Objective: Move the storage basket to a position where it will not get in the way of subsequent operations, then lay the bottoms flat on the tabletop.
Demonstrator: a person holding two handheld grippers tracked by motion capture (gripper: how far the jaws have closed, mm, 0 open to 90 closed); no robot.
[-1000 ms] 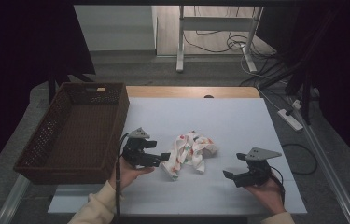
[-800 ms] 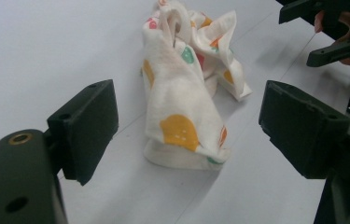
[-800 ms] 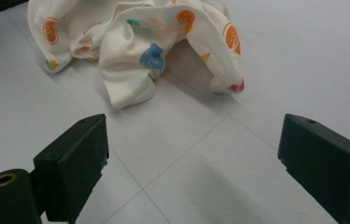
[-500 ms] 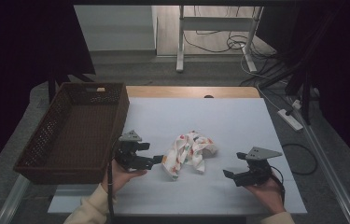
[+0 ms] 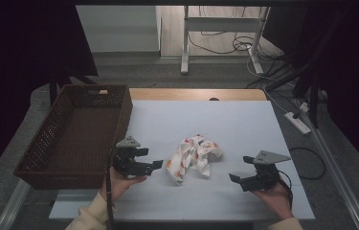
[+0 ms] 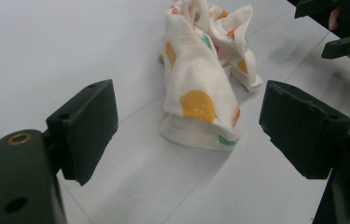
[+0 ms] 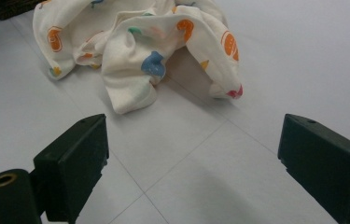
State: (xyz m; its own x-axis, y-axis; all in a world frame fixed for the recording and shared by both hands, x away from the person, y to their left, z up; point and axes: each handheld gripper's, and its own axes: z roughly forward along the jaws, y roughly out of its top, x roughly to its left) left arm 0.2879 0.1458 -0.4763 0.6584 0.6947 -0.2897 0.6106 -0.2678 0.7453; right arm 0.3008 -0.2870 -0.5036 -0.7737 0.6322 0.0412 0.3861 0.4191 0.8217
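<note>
**Lying crumpled between two open grippers: one printed cloth**

Surface: white table (image 5: 244, 124), faint seam lines crossing it, wooden edge at the far side. Beyond: grey floor, loose cables, a metal stand, dark surroundings.

Container: brown woven basket (image 5: 52, 143) at the table's left edge; inside largely in shadow, contents hard to tell.

Cloth (image 5: 194, 155): white with orange, blue and green prints, bunched mid-table, touching neither gripper.

Left gripper (image 5: 154, 164): jaws wide, nothing between them, aimed at the cloth, just beside it.

Right gripper (image 5: 234, 177): jaws wide, nothing held, near the cloth's other side.

Gripper views: prints and folds clear at close range, unlike from the high view.
</note>
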